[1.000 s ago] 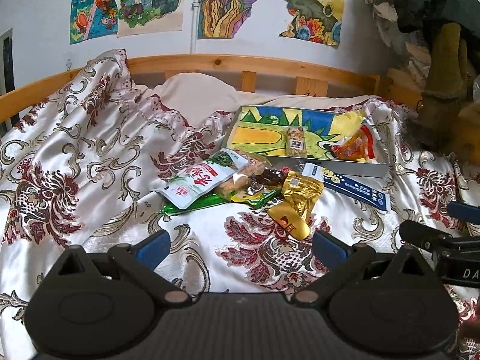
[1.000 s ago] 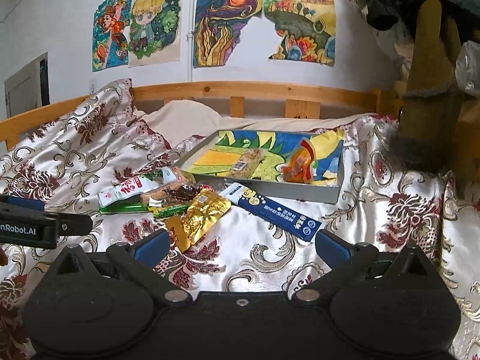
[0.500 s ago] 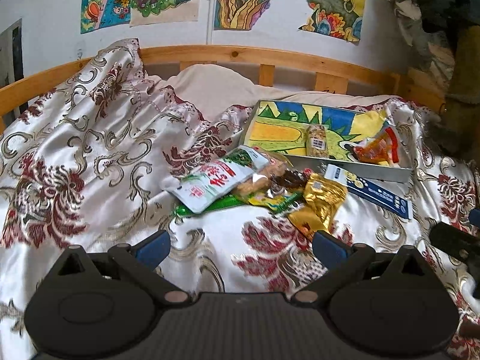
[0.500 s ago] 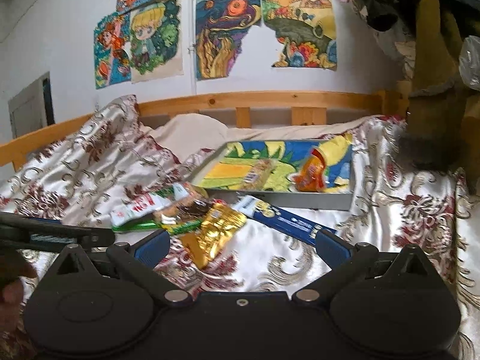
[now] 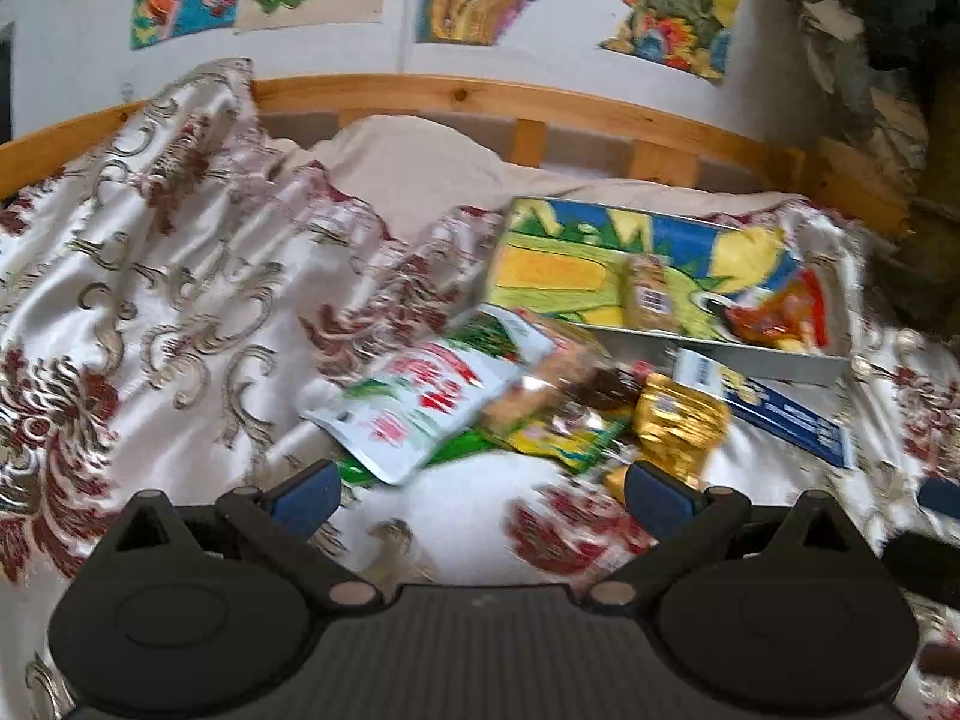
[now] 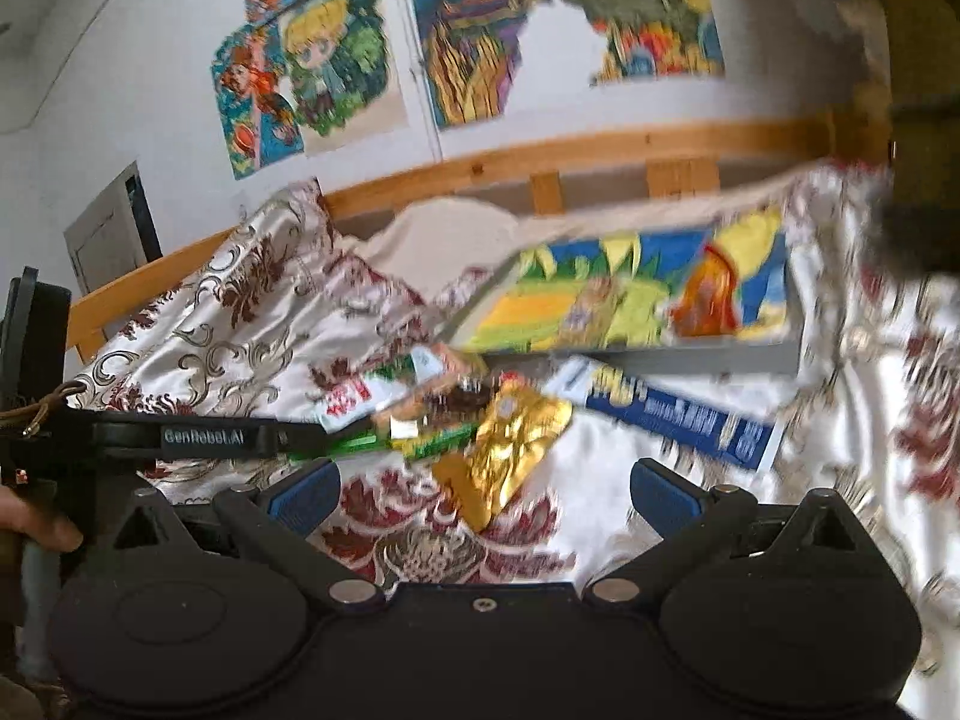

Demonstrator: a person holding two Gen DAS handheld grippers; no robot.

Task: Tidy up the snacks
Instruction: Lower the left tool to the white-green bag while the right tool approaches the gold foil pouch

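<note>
A heap of snacks lies on the patterned bedspread: a white and green pouch (image 5: 420, 414), a gold foil pack (image 5: 681, 420) (image 6: 516, 444), a long blue box (image 5: 780, 414) (image 6: 678, 414) and a green stick pack (image 6: 432, 441). Behind them sits a shallow tray (image 5: 750, 360) (image 6: 660, 357) with a colourful liner, holding an orange packet (image 5: 774, 312) (image 6: 708, 294) and a small biscuit pack (image 5: 651, 294). My left gripper (image 5: 480, 489) is open, just short of the heap. My right gripper (image 6: 483, 492) is open too, with the gold pack ahead of it.
A wooden bed rail (image 5: 480, 99) and a beige pillow (image 5: 420, 174) lie behind the tray, under posters on the wall. Dark clutter (image 5: 900, 120) stands at the right. In the right wrist view the left gripper's arm (image 6: 204, 437) crosses from the left, held by a hand (image 6: 36, 525).
Both grippers have moved forward toward the snack heap and both views are motion-blurred. The right wrist view has tilted. No snack has moved.
</note>
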